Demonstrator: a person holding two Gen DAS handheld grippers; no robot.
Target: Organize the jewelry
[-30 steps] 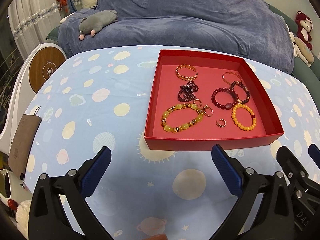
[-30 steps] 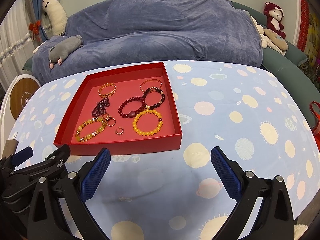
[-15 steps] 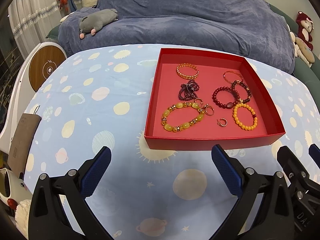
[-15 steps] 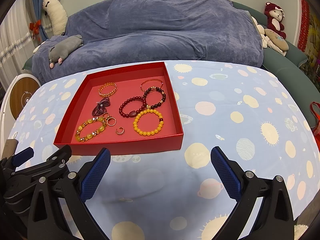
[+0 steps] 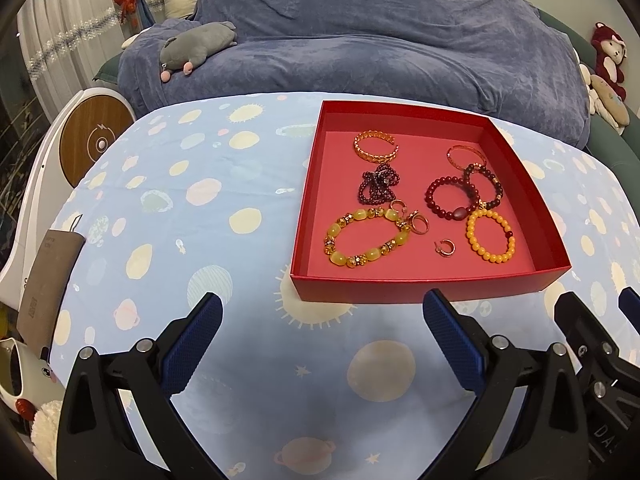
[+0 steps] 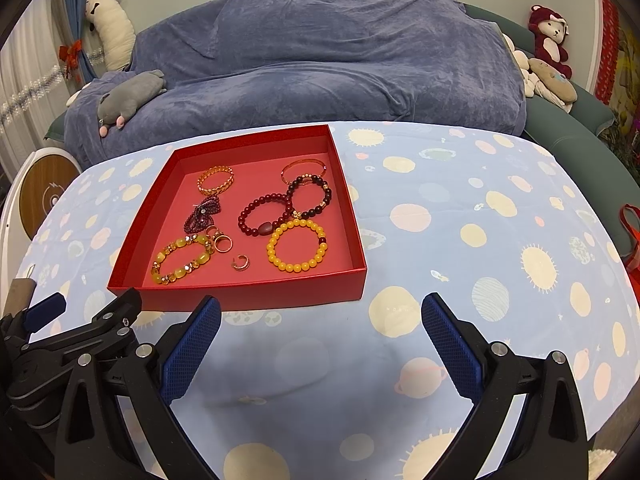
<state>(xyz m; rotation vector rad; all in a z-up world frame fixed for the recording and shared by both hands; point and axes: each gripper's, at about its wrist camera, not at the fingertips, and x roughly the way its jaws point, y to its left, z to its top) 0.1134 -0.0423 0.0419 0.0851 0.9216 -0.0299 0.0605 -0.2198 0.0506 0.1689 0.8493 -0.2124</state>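
Note:
A shallow red box (image 5: 420, 290) (image 6: 256, 300) sits on the table and holds several pieces of jewelry: a yellow bead bracelet (image 5: 366, 237) (image 6: 182, 260), an orange bead bracelet (image 5: 490, 235) (image 6: 297, 245), a dark red bead bracelet (image 5: 452, 202) (image 6: 264, 216), a gold bangle (image 5: 376, 146) (image 6: 216, 180), a purple bead tangle (image 5: 378, 187) (image 6: 202, 214) and small rings (image 5: 445, 248) (image 6: 241, 262). My left gripper (image 5: 320, 340) is open and empty, just short of the box's near wall. My right gripper (image 6: 320, 340) is open and empty, near the box's front right corner.
The table wears a light blue cloth with planet prints (image 5: 180, 208) (image 6: 480, 220). A blue-covered sofa (image 5: 360, 40) (image 6: 320, 60) with plush toys stands behind it. A white round device (image 5: 92, 140) and a brown card (image 5: 48, 280) are at the left edge.
Both views have drifted very slightly; the box and jewelry stay where they were. Both grippers stay open.

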